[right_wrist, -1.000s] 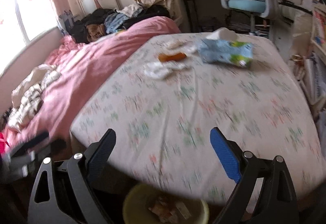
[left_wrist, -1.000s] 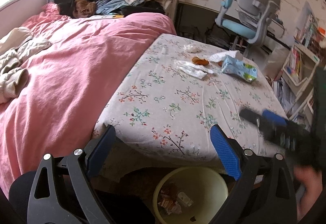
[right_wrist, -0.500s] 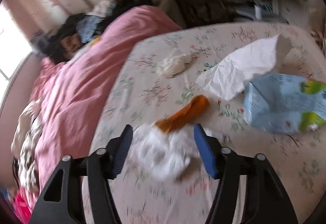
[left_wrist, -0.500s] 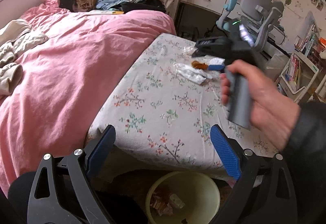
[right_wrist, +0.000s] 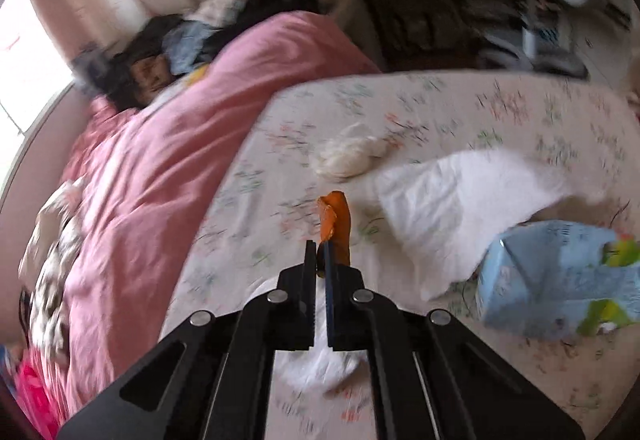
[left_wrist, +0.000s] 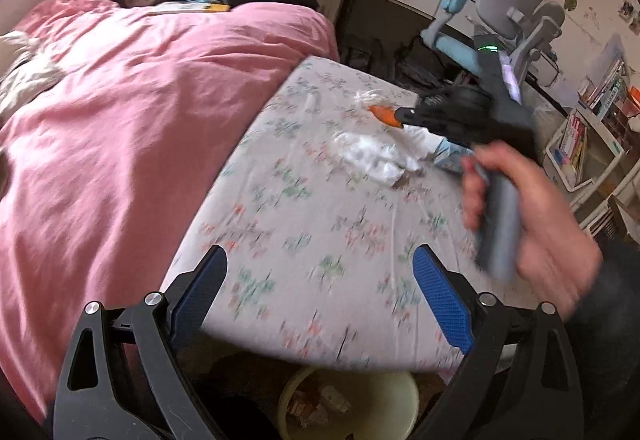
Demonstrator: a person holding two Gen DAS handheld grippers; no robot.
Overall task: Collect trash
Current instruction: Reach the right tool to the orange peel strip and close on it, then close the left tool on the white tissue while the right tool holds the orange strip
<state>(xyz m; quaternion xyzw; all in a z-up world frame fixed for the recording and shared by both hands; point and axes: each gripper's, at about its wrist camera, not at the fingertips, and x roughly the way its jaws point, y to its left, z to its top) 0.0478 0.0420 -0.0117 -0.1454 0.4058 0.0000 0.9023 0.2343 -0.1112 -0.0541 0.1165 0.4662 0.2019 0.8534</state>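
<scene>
The right gripper (right_wrist: 320, 254), its black jaws having just closed, pinches an orange scrap (right_wrist: 336, 230) that sticks up toward 12 o'clock from its blue-padded tips. A second ago those jaws stood wide over bare sheet near the bed's edge; now they are out among the litter. Around the scrap lie a crumpled cream tissue wad (right_wrist: 350, 156) at 1 o'clock, a flat white paper sheet (right_wrist: 460, 200) at 3 o'clock, a creased pale-blue packet (right_wrist: 560, 280) at 4 o'clock, and crinkled white wrapping (left_wrist: 376, 156) under the gripper. The trash rests on a floral bedsheet (left_wrist: 312, 240), beside a smooth pink duvet (left_wrist: 120, 128) at 9 o'clock. The left gripper (left_wrist: 320, 300) hangs with its ribbed blue pads well apart and nothing between them, above a pale yellow bin (left_wrist: 392, 400) at 6 o'clock that holds scraps. A hand (left_wrist: 532, 224) grips the right gripper's grey handle at 3 o'clock. A grey-and-blue desk chair (left_wrist: 512, 28) stands beyond.
</scene>
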